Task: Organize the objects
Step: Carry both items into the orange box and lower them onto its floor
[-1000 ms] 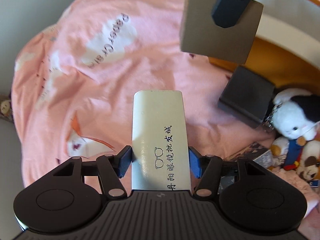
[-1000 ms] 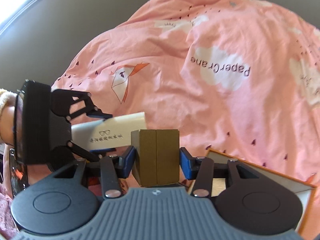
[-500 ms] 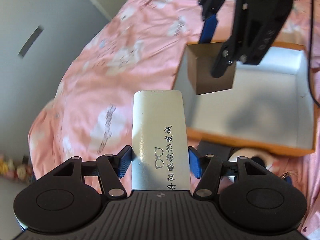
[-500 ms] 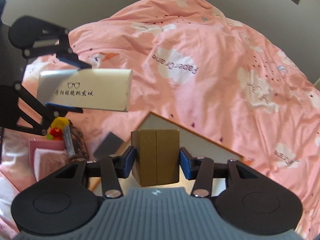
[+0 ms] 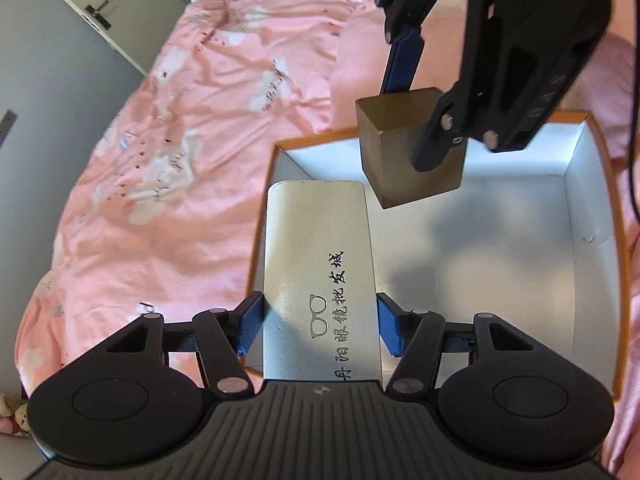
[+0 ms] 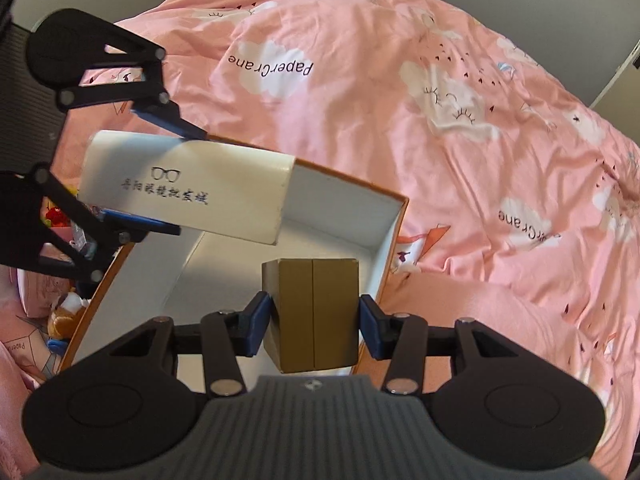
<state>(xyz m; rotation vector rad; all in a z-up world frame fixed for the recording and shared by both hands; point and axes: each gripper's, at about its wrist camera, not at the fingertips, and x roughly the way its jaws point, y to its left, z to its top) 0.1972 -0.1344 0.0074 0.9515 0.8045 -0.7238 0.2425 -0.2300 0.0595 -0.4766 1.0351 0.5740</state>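
My left gripper (image 5: pixel 319 330) is shut on a long white glasses case (image 5: pixel 320 264) printed with a spectacles logo, held above the near left part of an orange-rimmed box (image 5: pixel 596 184) with a white inside. My right gripper (image 6: pixel 315 322) is shut on a small brown cardboard box (image 6: pixel 316 316), which hangs over the same open box (image 6: pixel 340 208). In the left wrist view the brown box (image 5: pixel 400 156) and the right gripper (image 5: pixel 440 104) hover above the far side. In the right wrist view the glasses case (image 6: pixel 188 188) and left gripper (image 6: pixel 176 176) sit at the left.
The orange box lies on a bed covered by a pink quilt (image 6: pixel 460 120) with cloud and paper-crane prints. Plush toys (image 6: pixel 64 312) and small items lie beside the box's left side. A grey wardrobe door (image 5: pixel 52 64) stands beyond the bed.
Both grippers have swept sideways across the quilt with their loads and now hang over the open orange box, which has come fully into view. The left gripper has also rolled.
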